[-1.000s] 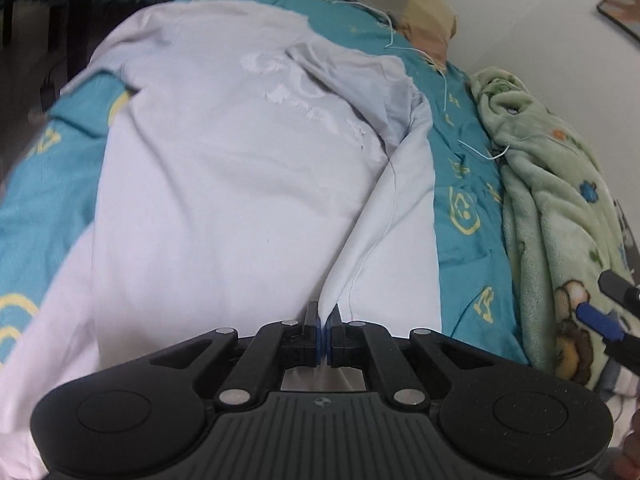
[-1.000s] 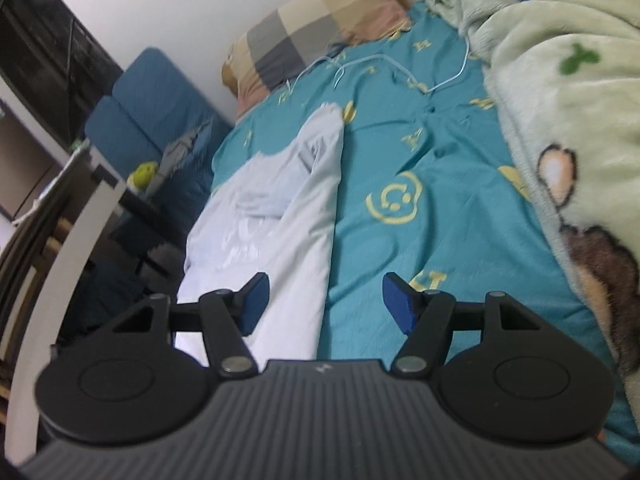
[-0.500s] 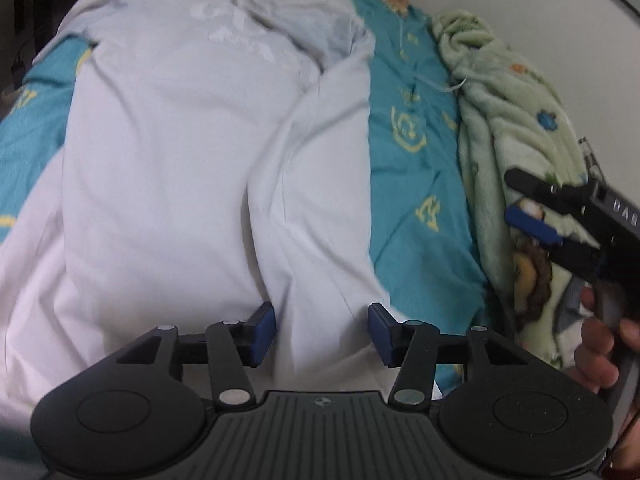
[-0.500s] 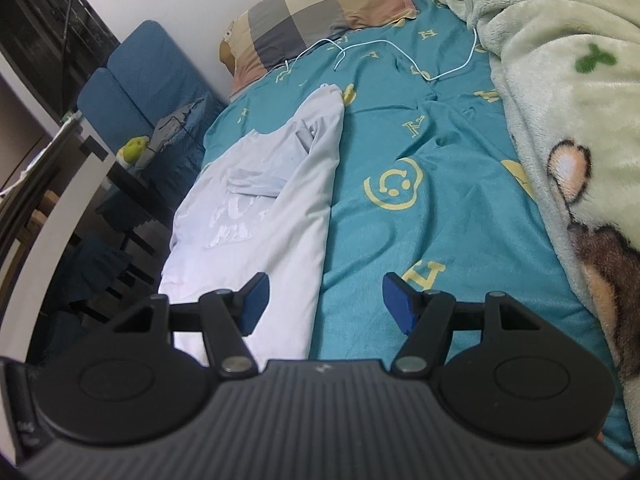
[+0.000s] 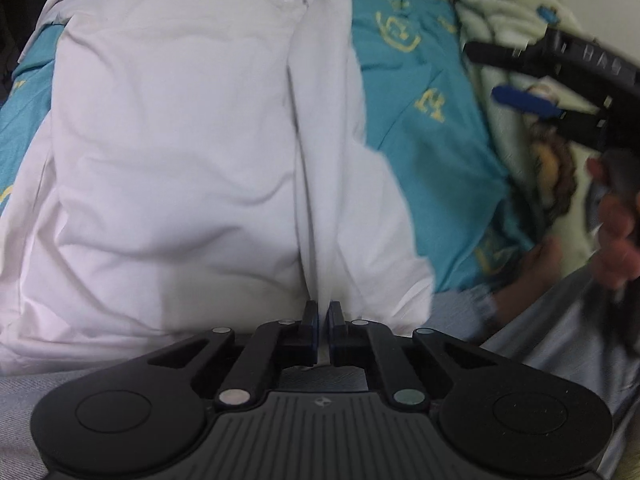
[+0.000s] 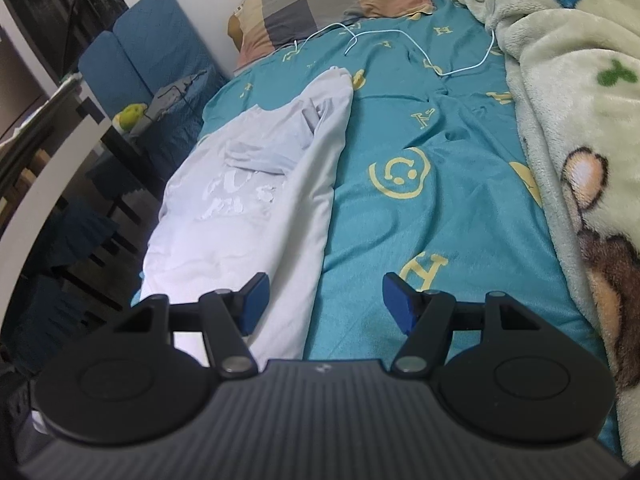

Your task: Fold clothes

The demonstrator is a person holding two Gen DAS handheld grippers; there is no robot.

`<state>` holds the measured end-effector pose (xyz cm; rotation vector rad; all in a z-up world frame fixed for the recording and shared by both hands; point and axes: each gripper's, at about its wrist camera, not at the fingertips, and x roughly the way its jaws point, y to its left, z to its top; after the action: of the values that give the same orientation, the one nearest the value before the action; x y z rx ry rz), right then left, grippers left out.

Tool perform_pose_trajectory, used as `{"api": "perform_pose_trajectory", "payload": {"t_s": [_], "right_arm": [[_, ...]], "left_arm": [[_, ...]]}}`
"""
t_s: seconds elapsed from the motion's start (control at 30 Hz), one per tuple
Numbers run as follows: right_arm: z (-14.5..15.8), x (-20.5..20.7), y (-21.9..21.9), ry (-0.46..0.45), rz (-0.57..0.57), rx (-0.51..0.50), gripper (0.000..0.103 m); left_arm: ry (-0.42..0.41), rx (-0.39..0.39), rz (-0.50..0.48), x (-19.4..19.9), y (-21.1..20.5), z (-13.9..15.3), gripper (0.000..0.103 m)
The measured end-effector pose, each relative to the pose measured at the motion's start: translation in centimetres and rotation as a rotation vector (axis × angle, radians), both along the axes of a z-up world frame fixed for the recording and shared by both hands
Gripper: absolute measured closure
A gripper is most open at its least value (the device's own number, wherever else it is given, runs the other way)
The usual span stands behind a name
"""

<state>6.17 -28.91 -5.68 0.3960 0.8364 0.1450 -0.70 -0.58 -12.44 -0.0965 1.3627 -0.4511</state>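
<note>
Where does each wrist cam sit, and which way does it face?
Left wrist: on the left gripper, low at the near hem of the white shirt, facing up the bed; its fingers nearly closed; right gripper and hand at right.
Right wrist: on the right gripper, above the teal sheet, facing the checked pillow; fingers wide apart.
Shared: white shirt, teal sheet, green blanket.

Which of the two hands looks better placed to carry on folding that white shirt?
Left. Its tool sits nearly shut at the white shirt's near edge; the right tool hangs open above it.
</note>
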Motion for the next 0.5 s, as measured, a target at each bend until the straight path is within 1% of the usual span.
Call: {"api": "perform_pose_trajectory", "payload": {"t_s": [0.1,0.17,0.2,0.23,0.33,0.37,0.43,0.5], "right_arm": [[0.0,0.0,0.2,0.005,0.008,-0.004,0.037],[0.3,-0.3,0.3,-0.011,0.012,-0.010,0.037],[0.5,-0.5,0.4,-0.024,0.015,-0.009,0.037],[0.7,-0.7,0.4,-0.036,0.014,-0.007,0.037],[1.5,-1.5,0.3,-0.078,0.010,0.000,0.037],[1.9,-1.8,0.4,-0.096,0.007,0.003,0.037],[2.5,-2.6,0.4,-0.129,0.000,0.013,0.037],[2.8,-2.8,0.4,-0.137,-0.011,0.008,0.037]], "left_arm": [[-0.015,-0.001,-0.004,-0.5,0.0,-0.4,0.097],[-0.037,-0.033,-0.006,-0.8,0.3,0.2,0.097],[-0.051,-0.051,0.002,-0.9,0.8,0.7,0.093],[-0.065,-0.068,0.010,-1.0,1.2,1.2,0.084],[-0.108,-0.121,0.036,-1.3,2.7,2.7,0.068],[-0.128,-0.141,0.056,-1.1,3.6,3.3,0.064],[-0.168,-0.182,0.097,-0.8,5.6,4.5,0.050],[-0.217,-0.223,0.162,0.6,8.2,5.7,0.046]]}}
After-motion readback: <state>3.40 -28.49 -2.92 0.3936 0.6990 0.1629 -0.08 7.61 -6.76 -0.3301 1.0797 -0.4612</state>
